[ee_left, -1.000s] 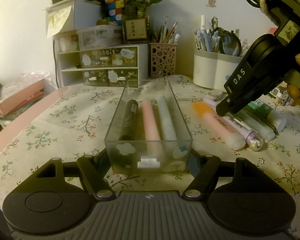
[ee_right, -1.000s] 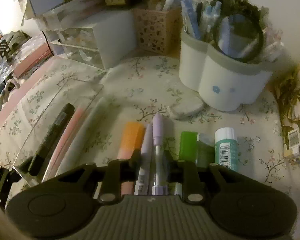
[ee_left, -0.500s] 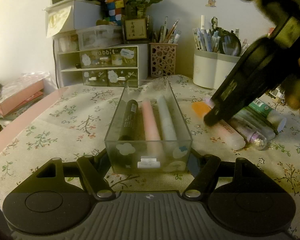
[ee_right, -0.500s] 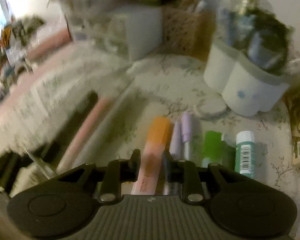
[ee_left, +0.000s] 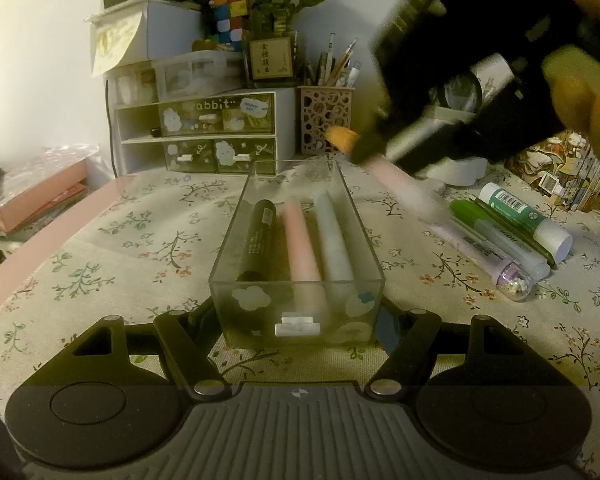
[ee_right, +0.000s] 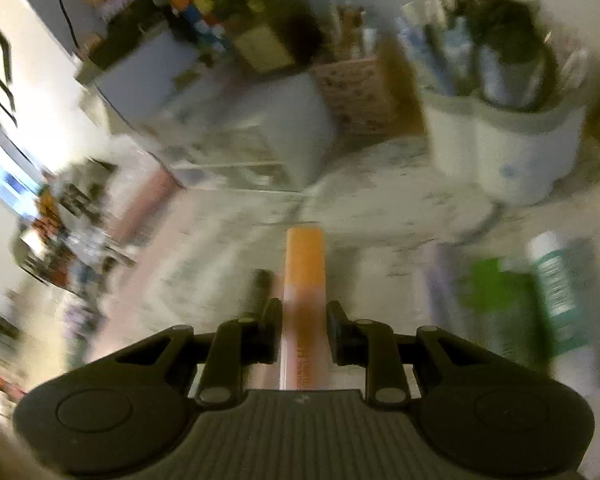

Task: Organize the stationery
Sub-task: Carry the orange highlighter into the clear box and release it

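The left gripper (ee_left: pixel 298 320) is clamped on the near end of the clear box (ee_left: pixel 296 304), which sits on the flowered cloth (ee_left: pixel 100 248) holding a black marker (ee_left: pixel 258 240), a pink pen (ee_left: pixel 300 252) and a pale blue pen (ee_left: pixel 334 248). The right gripper (ee_right: pixel 303 330) is clamped on the orange-capped highlighter (ee_right: pixel 304 264), held off the cloth just right of the box's far end. A green highlighter (ee_left: pixel 496 236) and a glue stick (ee_left: pixel 528 220) lie to the right.

Dim, yellowish indoor light is filling both fisheye views, edges bending and darkening; the right wrist view is smearing with heavy motion blur.
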`<move>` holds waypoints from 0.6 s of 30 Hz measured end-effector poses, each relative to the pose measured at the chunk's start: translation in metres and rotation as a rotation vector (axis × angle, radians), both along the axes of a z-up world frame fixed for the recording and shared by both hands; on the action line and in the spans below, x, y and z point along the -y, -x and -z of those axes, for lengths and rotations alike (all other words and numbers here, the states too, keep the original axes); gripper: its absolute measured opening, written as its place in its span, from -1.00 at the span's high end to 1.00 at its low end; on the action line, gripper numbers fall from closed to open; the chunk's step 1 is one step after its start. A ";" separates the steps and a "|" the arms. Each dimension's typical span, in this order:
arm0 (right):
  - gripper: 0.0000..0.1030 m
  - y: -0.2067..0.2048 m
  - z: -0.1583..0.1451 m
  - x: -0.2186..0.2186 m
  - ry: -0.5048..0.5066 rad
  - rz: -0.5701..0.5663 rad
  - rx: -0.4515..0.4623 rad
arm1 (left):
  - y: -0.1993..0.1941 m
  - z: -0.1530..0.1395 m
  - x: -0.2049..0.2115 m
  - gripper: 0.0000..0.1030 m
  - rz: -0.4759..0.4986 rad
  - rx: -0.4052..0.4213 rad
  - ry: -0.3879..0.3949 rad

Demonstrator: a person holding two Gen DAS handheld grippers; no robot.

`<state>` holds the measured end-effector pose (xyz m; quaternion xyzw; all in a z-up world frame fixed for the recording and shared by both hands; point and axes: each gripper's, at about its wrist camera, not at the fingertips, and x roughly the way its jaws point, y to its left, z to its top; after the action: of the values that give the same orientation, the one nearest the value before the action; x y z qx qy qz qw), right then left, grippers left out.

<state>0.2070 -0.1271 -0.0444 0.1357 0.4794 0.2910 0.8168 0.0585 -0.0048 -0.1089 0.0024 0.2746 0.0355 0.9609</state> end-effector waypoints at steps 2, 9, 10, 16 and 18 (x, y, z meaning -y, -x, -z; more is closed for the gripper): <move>0.74 -0.001 -0.003 -0.010 -0.062 -0.005 -0.032 | 0.000 0.000 0.000 -0.41 0.000 0.000 0.000; 0.74 -0.006 0.017 -0.050 -0.082 0.011 -0.118 | 0.000 0.000 0.000 -0.41 0.000 0.000 0.000; 0.73 -0.008 0.021 -0.053 -0.073 0.026 -0.131 | 0.000 0.000 0.000 -0.41 0.000 0.000 0.000; 0.68 -0.008 0.022 -0.062 0.011 -0.019 -0.105 | 0.000 0.000 0.000 -0.41 -0.001 0.000 0.000; 0.68 -0.005 0.018 -0.060 0.028 -0.039 -0.072 | 0.000 0.000 0.000 -0.41 -0.001 0.000 0.000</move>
<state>0.2116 -0.0673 -0.0622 0.1252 0.5149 0.2950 0.7951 0.0585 -0.0051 -0.1089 0.0022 0.2744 0.0359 0.9609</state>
